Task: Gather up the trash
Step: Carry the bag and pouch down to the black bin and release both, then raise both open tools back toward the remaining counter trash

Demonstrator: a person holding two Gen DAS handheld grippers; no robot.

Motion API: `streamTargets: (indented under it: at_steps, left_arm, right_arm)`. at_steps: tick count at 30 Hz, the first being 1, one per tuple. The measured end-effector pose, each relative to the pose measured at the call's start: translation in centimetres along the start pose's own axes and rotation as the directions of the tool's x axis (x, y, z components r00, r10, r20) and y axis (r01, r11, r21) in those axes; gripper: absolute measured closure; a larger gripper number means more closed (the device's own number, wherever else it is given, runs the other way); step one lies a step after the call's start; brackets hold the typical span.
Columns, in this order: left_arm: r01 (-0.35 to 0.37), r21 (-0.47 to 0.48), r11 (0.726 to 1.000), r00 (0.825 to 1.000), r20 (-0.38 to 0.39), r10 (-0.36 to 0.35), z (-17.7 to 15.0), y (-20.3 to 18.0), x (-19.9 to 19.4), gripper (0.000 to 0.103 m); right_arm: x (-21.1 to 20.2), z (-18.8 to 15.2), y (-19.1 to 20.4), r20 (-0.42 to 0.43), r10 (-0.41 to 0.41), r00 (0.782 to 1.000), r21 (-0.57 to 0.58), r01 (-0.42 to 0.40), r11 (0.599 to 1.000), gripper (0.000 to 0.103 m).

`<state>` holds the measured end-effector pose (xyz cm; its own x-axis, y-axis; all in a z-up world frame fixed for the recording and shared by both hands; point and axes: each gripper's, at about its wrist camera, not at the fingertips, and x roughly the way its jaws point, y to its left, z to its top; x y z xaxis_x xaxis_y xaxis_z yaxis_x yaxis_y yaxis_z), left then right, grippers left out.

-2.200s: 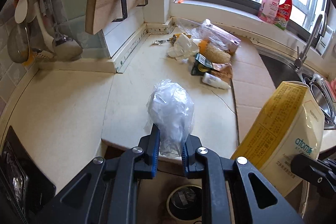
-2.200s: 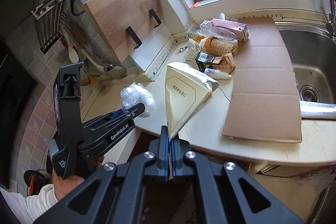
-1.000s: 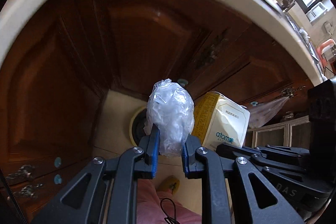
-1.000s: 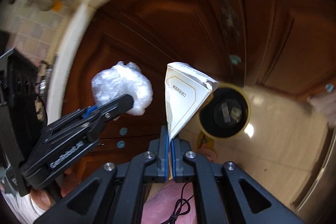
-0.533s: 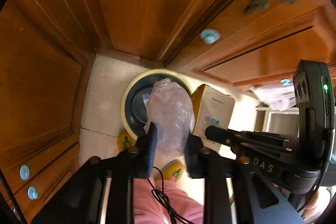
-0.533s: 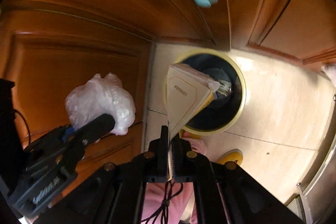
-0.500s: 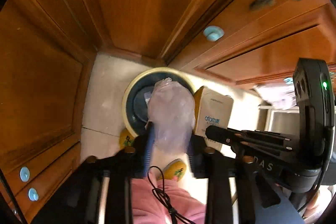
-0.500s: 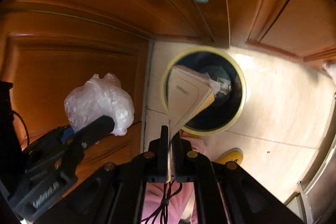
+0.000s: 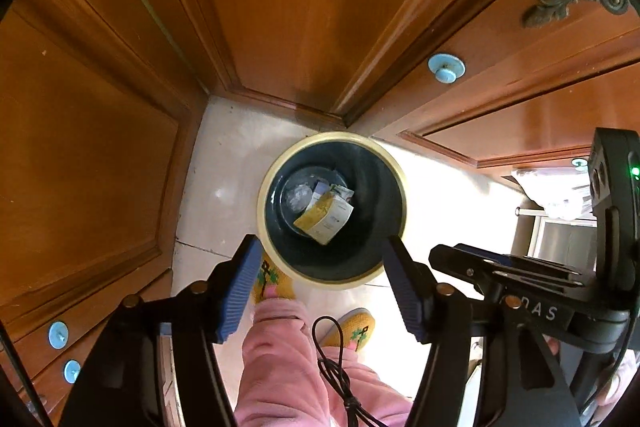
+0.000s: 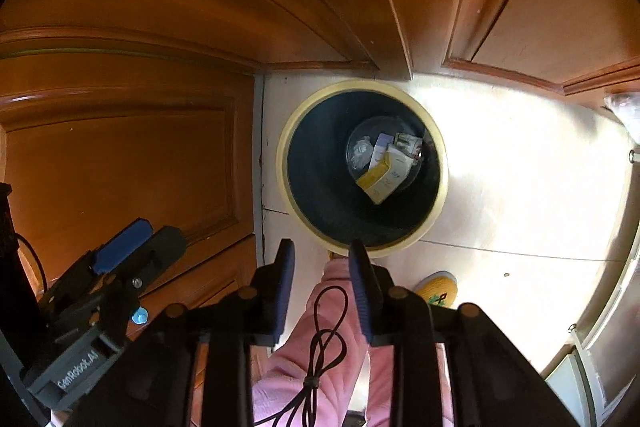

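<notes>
Carton (image 9: pixel 325 217) and plastic wad (image 9: pixel 299 195) inside bin (image 9: pixel 394 169), left gripper (image 9: pixel 322 285) and right gripper (image 10: pixel 322 289) both spread, empty.

The left gripper (image 9: pixel 322 261) hangs with its blue-padded jaws spread wide and nothing between them, above a round dark bin with a cream rim (image 9: pixel 264 187) on the pale tiled floor. Inside lie a yellow-and-white carton (image 9: pixel 325 219) and a crumpled clear plastic bag (image 9: pixel 299 197). Brown wooden cabinet doors (image 9: pixel 280 7) surround the bin. The right gripper (image 9: pixel 520 273) shows at right.

Glossy wood cabinets (image 9: pixel 304 7), ribbed tongs pads (image 9: pixel 240 283)
</notes>
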<state>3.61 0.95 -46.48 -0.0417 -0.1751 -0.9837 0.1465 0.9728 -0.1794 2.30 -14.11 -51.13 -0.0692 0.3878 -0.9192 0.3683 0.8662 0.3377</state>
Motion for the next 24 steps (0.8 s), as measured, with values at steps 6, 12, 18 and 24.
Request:
streamTargets:
  at_steps: [6, 12, 18, 24]
  left_arm:
    - [-0.018, 0.025, 1.0, 0.998, 0.061, 0.016, -0.2, -1.2, -1.6, 0.04]
    - [-0.043, 0.047, 0.998, 0.995, 0.091, 0.039, -0.6, -2.2, -2.1, 0.04]
    - [-0.043, 0.052, 0.998, 0.994, 0.102, 0.038, -1.6, -2.6, -3.5, 0.04]
    - [-0.044, 0.053, 0.998, 0.99, 0.137, 0.037, -2.9, -3.6, -8.1, 0.04]
  right_arm:
    - [-1.9, -0.4, 1.1, 0.063, -0.009, 0.998, -0.034, 0.011, 0.999, 0.075]
    - [-2.6, -0.5, 0.9, 0.118, -0.019, 0.993, -0.044, 0.025, 0.999, 0.075]
    - [-4.1, -1.7, 0.9, 0.139, -0.004, 0.99, -0.04, 0.009, 0.999, 0.075]
    - [-8.6, -3.6, 2.1, 0.173, 0.021, 0.985, -0.041, -0.014, 0.999, 0.075]
